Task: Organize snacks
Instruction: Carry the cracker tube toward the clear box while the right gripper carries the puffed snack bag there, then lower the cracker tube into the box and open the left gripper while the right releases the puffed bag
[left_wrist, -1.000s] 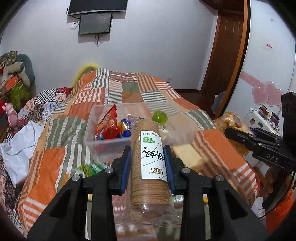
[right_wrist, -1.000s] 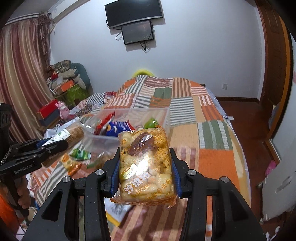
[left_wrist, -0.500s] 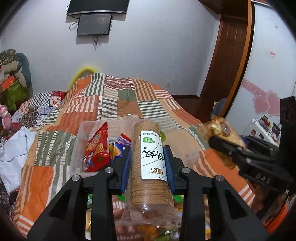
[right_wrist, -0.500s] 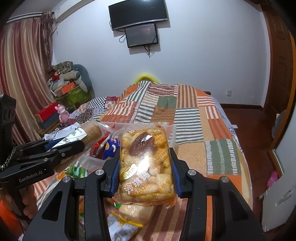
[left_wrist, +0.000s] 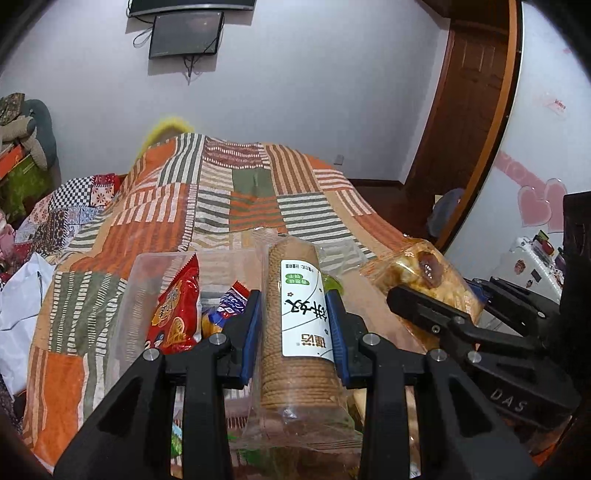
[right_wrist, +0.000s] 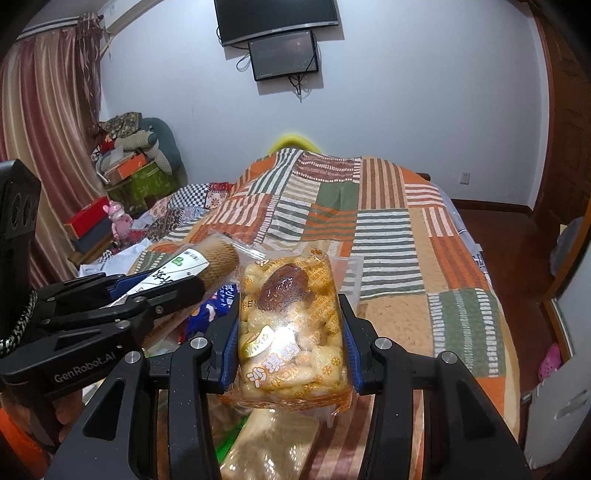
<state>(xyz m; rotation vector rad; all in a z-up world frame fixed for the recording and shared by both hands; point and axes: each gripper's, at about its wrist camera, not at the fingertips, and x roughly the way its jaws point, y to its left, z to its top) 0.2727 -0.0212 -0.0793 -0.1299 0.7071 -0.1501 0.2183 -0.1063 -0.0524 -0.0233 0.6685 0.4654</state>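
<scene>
Black left tongs (left_wrist: 293, 325) tilt downward, clamping the biscuit roll (left_wrist: 295, 332).

A patchwork bedspread (right_wrist: 369, 221) is covering the bed; two screens (right_wrist: 282, 55) are hanging on the far white wall (right_wrist: 424, 92); striped curtains (right_wrist: 40, 122) are hanging left.

The near wall and floor of the bin (left_wrist: 125, 295) are hidden at lower centre of the left wrist view by the left gripper (left_wrist: 294, 325) and the biscuit roll (left_wrist: 295, 332). The red bag (left_wrist: 175, 310) is cut off below by a gripper finger. The blue packet (right_wrist: 218, 299) is mostly covered in the right wrist view. The right side of the right gripper (left_wrist: 436, 310) is lost at the frame's right edge. The pale pack (right_wrist: 273, 443) is cut by the bottom edge. Small print on the pastry bag (right_wrist: 291, 325) cannot be read.
</scene>
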